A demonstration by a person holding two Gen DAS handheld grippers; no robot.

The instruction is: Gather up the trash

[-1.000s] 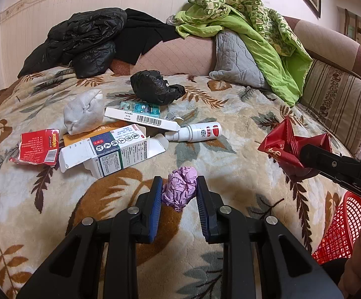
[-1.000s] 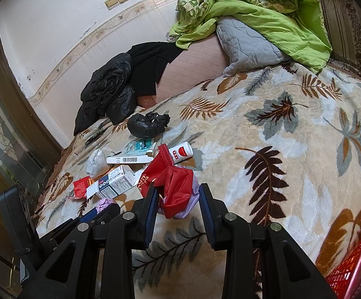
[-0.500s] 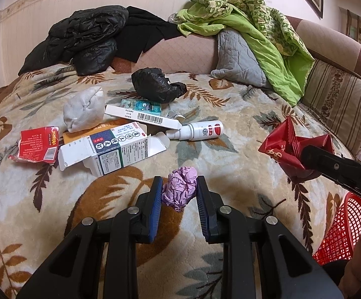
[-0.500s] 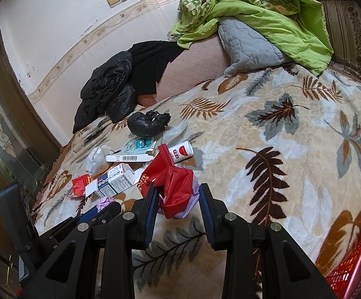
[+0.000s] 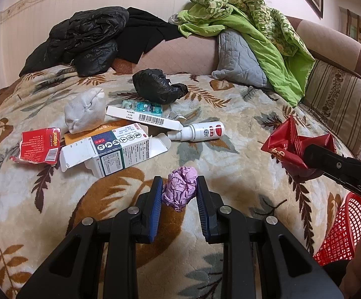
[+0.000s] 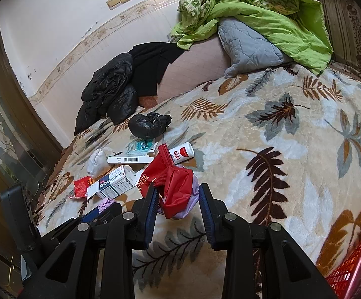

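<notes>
Purple crumpled paper (image 5: 179, 188), light and soft, sits pinched in the left gripper (image 5: 179, 194); the right gripper (image 6: 178, 199) pinches a crinkly red wrapper (image 6: 173, 186) mid-body.

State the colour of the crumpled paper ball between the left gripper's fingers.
Pale purple, or lilac. The crumpled paper ball shows best in the left wrist view.

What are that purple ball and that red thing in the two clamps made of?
The purple ball looks like crumpled paper or thin film: matte, tightly creased. The red wrapper looks like glossy plastic foil: shiny folds, zigzag-cut edge, with a pale plastic piece beneath.
</notes>
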